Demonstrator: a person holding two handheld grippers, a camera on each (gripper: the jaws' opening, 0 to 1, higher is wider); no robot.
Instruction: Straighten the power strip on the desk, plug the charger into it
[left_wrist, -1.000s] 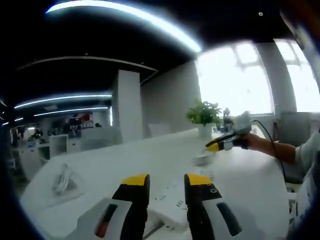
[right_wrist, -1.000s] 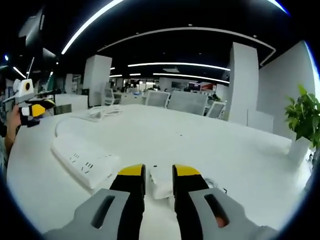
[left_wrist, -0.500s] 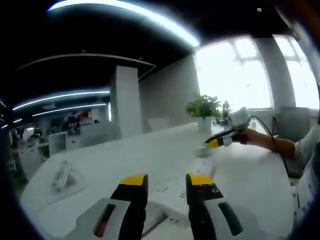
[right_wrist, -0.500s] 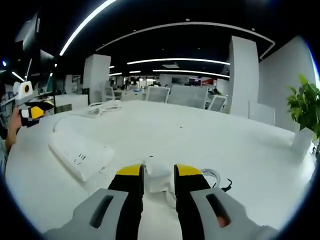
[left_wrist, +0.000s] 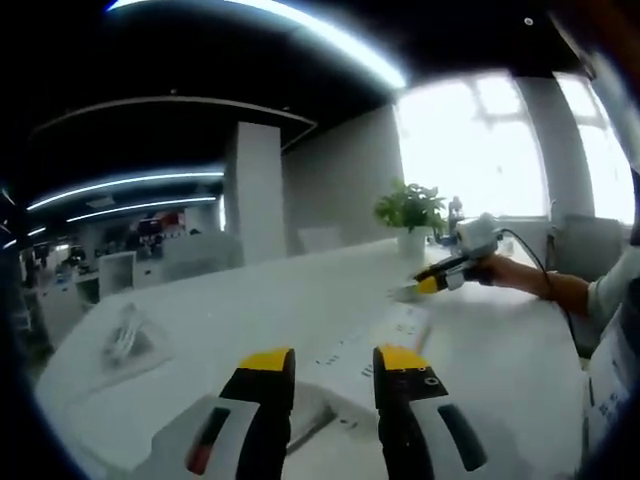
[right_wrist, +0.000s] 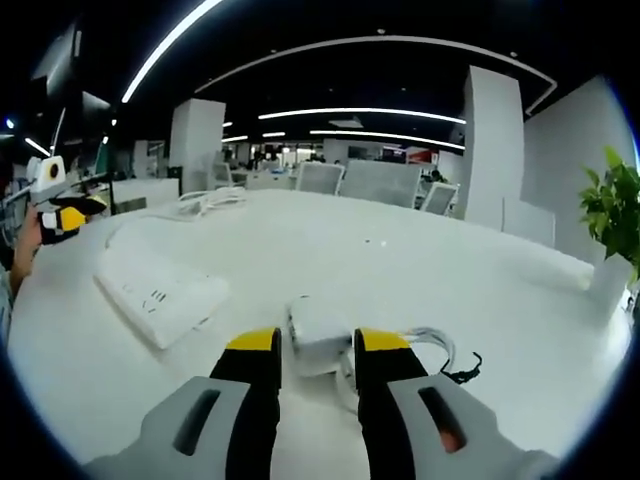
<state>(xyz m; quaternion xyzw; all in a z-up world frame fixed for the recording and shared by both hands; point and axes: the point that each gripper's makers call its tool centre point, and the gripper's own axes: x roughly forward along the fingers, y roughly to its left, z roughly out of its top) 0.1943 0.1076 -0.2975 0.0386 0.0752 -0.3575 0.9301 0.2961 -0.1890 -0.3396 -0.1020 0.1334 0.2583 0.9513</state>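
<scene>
A white power strip lies flat on the white desk, running away from my left gripper, whose jaws stand open just short of its near end. In the right gripper view the power strip sits left of centre, and the left gripper hovers at the far left in a hand. The white charger rests on the desk between the tips of my right gripper, whose jaws are open and close to its sides. In the left gripper view the right gripper is low over the charger.
The charger's coiled cable lies right of the right jaw. A loose bundle of white cable sits further back, and the same cable bundle lies at the desk's left in the other view. A potted plant stands at the far edge. Office chairs line the far side.
My right gripper has moved forward, its jaws spreading slightly, so the charger now sits between its tips. In the left gripper view, the strip now stretches further toward the right gripper.
</scene>
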